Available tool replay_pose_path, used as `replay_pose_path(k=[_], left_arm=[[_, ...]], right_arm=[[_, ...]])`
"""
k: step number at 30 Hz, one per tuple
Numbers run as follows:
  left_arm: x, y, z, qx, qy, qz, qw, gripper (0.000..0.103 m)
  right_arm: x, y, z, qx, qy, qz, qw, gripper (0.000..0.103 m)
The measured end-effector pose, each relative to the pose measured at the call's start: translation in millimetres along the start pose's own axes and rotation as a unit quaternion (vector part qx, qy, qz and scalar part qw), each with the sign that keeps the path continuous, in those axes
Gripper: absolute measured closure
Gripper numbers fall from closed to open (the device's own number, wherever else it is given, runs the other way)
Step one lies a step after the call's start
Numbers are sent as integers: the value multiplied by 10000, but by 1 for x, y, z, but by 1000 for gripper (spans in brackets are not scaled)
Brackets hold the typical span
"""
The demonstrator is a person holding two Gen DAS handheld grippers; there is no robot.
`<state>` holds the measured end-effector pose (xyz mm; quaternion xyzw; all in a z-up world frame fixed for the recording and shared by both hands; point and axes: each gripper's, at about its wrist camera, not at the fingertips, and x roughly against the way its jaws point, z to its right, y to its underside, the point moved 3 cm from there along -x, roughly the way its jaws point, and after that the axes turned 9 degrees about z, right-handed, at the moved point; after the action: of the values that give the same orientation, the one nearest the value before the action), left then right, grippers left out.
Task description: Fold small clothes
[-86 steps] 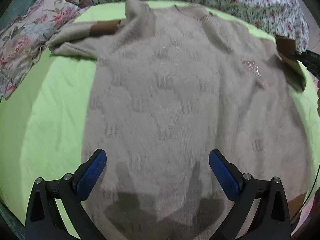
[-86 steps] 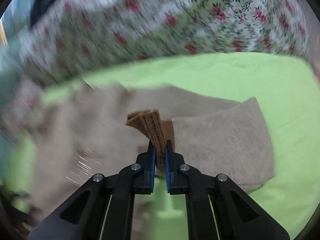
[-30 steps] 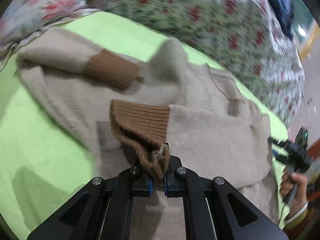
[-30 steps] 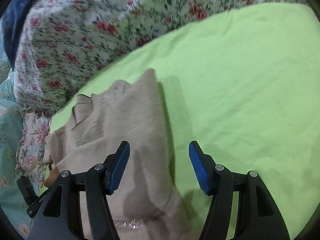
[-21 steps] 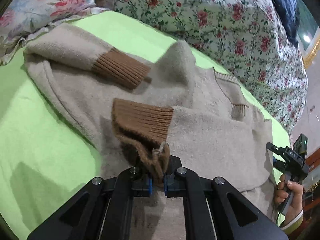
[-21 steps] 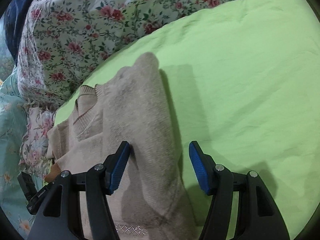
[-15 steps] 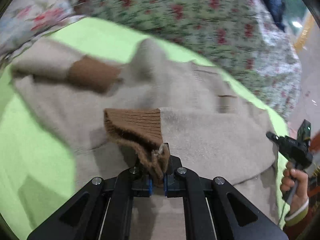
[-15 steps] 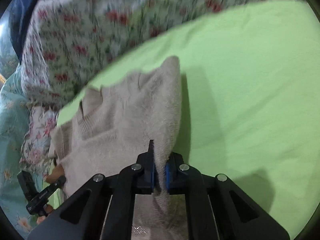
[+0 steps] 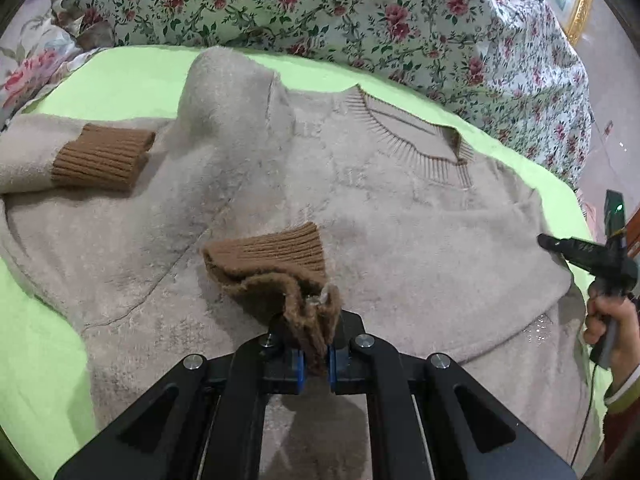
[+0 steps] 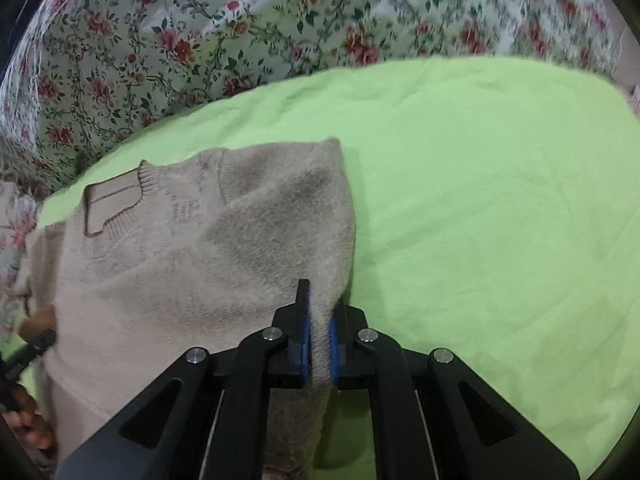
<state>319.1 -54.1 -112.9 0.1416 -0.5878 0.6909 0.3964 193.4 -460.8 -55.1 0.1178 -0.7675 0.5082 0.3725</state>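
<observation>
A beige knit sweater [image 9: 400, 216] with brown ribbed cuffs lies on a lime-green sheet [image 9: 132, 80]. My left gripper [image 9: 316, 356] is shut on the brown cuff [image 9: 276, 264] of the sleeve folded across the sweater's chest. The other cuff [image 9: 100, 158] lies at the left. My right gripper [image 10: 318, 348] is shut on the sweater's folded right edge [image 10: 332, 240], by the shoulder. It also shows at the right of the left wrist view [image 9: 548, 242]. The neckline [image 10: 112, 204] shows at the left of the right wrist view.
A floral quilt [image 9: 360, 12] is bunched along the far side of the sheet, also in the right wrist view [image 10: 200, 40]. Bare green sheet [image 10: 500, 240] extends to the right of the sweater. A floral pillow [image 9: 28, 68] lies at far left.
My right gripper, open over the sweater's right edge a second ago, has shut on that edge. My left gripper has kept its hold on the cuff and shifted a little over the chest.
</observation>
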Motion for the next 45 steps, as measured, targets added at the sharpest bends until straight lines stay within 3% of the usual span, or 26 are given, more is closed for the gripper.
replay_pose_path(k=[1,3,6,7,9,12,17,20,22,25,26,27,29,32,35,36,37,39,40,41,45], left_arm=[[1,1,-1,13,29,6,10000,96],[0,-1,2,-25,18,13,10000,96],[-1,-1,8,-179,-97,9,9998,96],[-1,-1,9,-214,-122,4,9997,96],[1,-1,9,-232,-135,-12,9996,92],[15,4,2,-327,-118,-23,9994,84],[53,13,-27,-565,-507,107,9971,82],[74,9,-47,-540,-750,298,9953,80],[81,2,-57,-570,-905,374,9936,70],[80,-20,-66,-953,-1378,511,9845,42],[76,-28,-69,-1077,-1519,539,9810,26],[71,-36,-72,-1167,-1623,550,9783,15],[59,-50,-77,-1324,-1657,526,9758,15],[28,-63,-85,-1753,-1693,145,9697,14],[-2,-63,-94,-2253,-2033,-160,9527,14],[-8,-66,-100,-2278,-2103,-188,9505,21],[-9,-68,-104,-2209,-2065,-162,9530,29],[-7,-78,-115,-1841,-1824,-142,9657,76],[-5,-83,-120,-1673,-1775,-116,9697,87],[2,-89,-126,-1411,-1669,-19,9758,94],[33,-95,-131,-753,-1398,218,9871,94]], right_arm=[[9,0,3,-75,75,64,9999,83],[35,-2,0,-41,289,460,9985,81],[72,7,-27,145,-328,978,9946,79],[73,16,-43,342,-678,799,9939,75],[55,33,-57,520,-810,241,9951,68],[28,57,-40,367,-218,-347,9985,69],[65,61,-35,-156,-447,48,9989,66],[94,73,-56,-195,-932,188,9953,53],[107,87,-77,-118,-1182,212,9927,48],[115,108,-99,-213,-1525,96,9880,41],[121,116,-103,-285,-1609,59,9865,40],[123,123,-106,-391,-1710,-1,9845,40],[125,132,-109,-499,-1773,-71,9829,40],[127,142,-109,-669,-1798,-172,9813,40],[126,148,-104,-804,-1706,-277,9817,40],[126,149,-102,-826,-1677,-282,9820,40],[126,151,-100,-852,-1637,-283,9824,40],[126,154,-97,-888,-1557,-300,9833,40],[125,154,-97,-897,-1550,-307,9833,40],[125,156,-96,-913,-1543,-312,9833,40],[127,159,-104,-860,-1635,-298,9823,40]])
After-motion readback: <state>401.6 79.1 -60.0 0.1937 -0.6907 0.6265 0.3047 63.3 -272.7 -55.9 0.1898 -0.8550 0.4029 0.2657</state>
